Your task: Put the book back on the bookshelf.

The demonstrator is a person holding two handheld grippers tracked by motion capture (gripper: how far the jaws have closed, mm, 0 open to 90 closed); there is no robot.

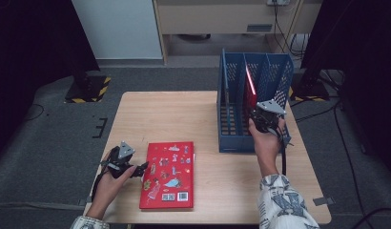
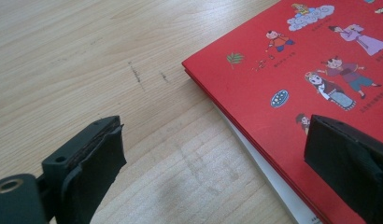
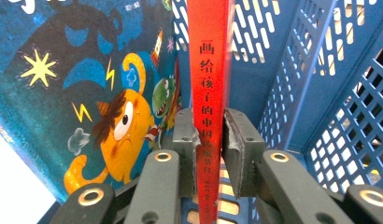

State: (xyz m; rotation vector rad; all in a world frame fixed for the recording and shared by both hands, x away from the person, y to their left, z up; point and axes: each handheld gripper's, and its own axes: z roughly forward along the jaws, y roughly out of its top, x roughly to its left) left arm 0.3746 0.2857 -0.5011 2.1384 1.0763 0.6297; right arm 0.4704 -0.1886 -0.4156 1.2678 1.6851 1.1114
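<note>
Our right gripper clamps its fingers on the thin red book's stiff spine, upright in the blue file rack at 1 o'clock; left gripper gapes wide beside the flat red picture book.

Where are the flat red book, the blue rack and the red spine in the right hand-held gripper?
flat red book (image 1: 169, 174), high view, middle of its cover.
blue rack (image 1: 235, 142), high view, its front wall.
red spine (image 3: 208, 65), right gripper view, upper part above the jaws.
</note>
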